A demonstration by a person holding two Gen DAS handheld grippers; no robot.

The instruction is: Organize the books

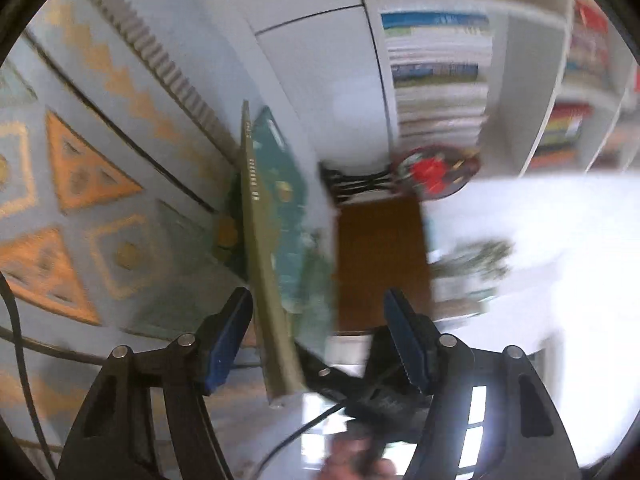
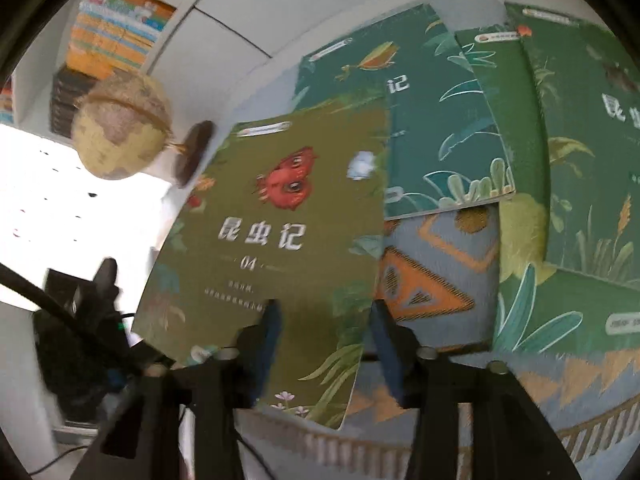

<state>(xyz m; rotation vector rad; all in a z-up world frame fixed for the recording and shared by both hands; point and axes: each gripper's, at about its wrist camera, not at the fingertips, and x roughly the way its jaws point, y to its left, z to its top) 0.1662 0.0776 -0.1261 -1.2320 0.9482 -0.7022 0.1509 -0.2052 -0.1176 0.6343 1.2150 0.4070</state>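
An olive-green book (image 2: 280, 216) with a red butterfly on its cover hangs tilted above the rug. In the right wrist view its cover faces the camera, just past the tips of my open right gripper (image 2: 324, 312); neither pad presses on it. In the left wrist view the same olive-green book (image 1: 268, 280) shows its spine, standing edge-on between the jaws of my left gripper (image 1: 320, 300). It lies close to the left pad (image 1: 228, 340), with a wide gap to the right one. Several teal and green books (image 2: 432, 120) lie overlapping on the rug.
A patterned blue and orange rug (image 2: 432, 280) lies under the books. A white bookshelf (image 1: 520, 80) packed with books stands behind. A small globe (image 2: 120, 128) on a dark base sits on the white floor. A dark, blurred gripper body (image 2: 92, 320) is at the book's left edge.
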